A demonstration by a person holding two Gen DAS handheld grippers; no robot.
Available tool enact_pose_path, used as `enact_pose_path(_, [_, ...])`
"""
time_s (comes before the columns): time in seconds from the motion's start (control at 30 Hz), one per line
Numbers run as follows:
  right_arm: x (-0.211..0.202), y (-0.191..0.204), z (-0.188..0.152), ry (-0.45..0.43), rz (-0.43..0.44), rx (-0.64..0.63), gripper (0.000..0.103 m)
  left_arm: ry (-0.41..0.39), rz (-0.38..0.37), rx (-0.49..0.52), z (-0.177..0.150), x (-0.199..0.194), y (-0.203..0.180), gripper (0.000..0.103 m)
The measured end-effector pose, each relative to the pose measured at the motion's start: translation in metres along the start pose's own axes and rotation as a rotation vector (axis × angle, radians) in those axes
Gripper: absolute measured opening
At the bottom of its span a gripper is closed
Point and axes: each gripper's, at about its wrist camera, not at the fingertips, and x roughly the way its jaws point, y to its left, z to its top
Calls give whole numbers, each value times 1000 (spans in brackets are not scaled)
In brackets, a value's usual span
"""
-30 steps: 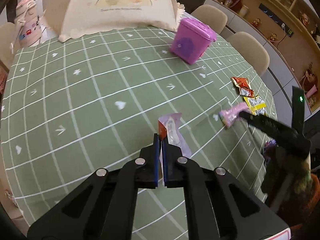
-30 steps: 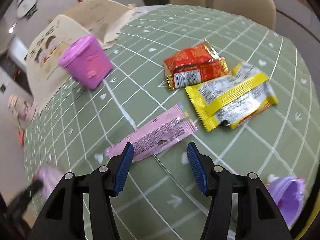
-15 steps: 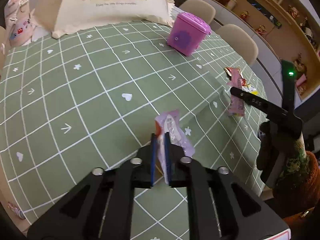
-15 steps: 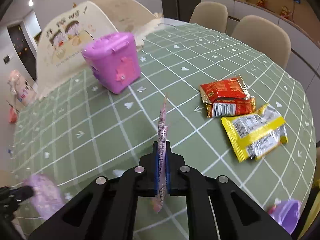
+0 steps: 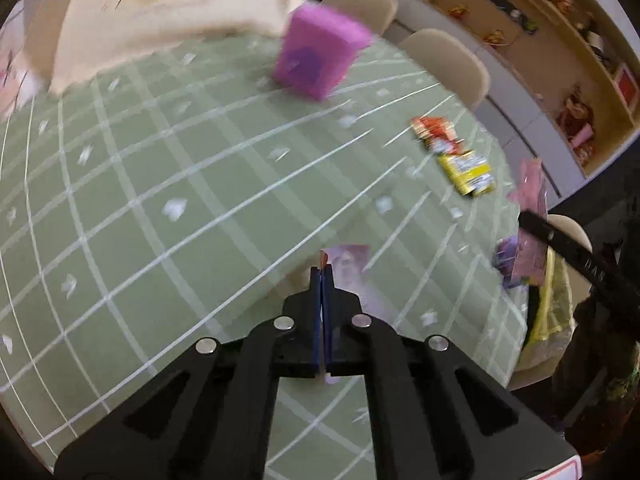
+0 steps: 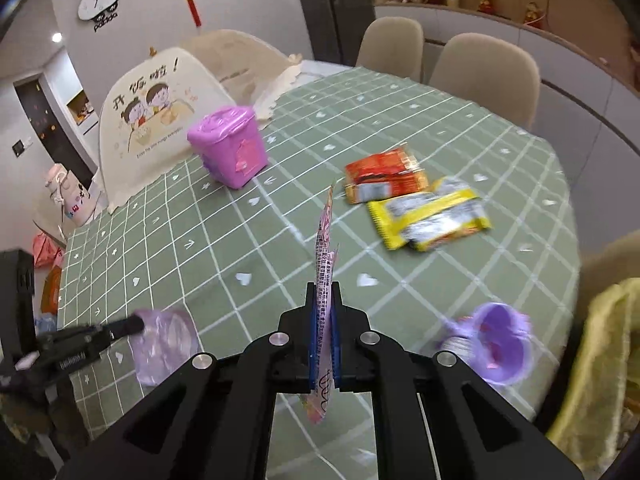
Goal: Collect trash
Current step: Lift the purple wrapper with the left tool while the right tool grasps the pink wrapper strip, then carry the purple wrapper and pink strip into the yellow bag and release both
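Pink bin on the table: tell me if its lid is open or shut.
Shut: the pink bin stands upright with its lid flat across the top, no gap showing.

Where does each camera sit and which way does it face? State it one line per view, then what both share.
Left wrist: on the left gripper, looking down across the green checked tablecloth; shut on a pale purple wrapper; the right gripper shows at right.
Right wrist: on the right gripper, facing the cream food cover; shut on a pink printed wrapper; the left gripper shows at lower left.
Shared: magenta plastic bin, red snack packet, yellow snack packet.
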Motion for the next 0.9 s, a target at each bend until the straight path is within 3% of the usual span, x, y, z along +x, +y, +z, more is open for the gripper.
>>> enact_pose_path(0.23, [-62, -44, 8, -105, -61, -20, 7, -165, -92, 125, 38, -35, -83, 0])
enact_pose_path(0.47, [-120, -103, 10, -197, -129, 9, 7, -240, -223, 237, 62, -47, -184, 0])
enact_pose_path(0.7, [-170, -176, -6, -255, -220, 56, 7, -187, -349, 340, 56, -14, -288, 0])
enact_pose_path(0.9, [-192, -231, -26, -248, -268, 97, 7, -91, -431, 399, 32, 30, -364, 1])
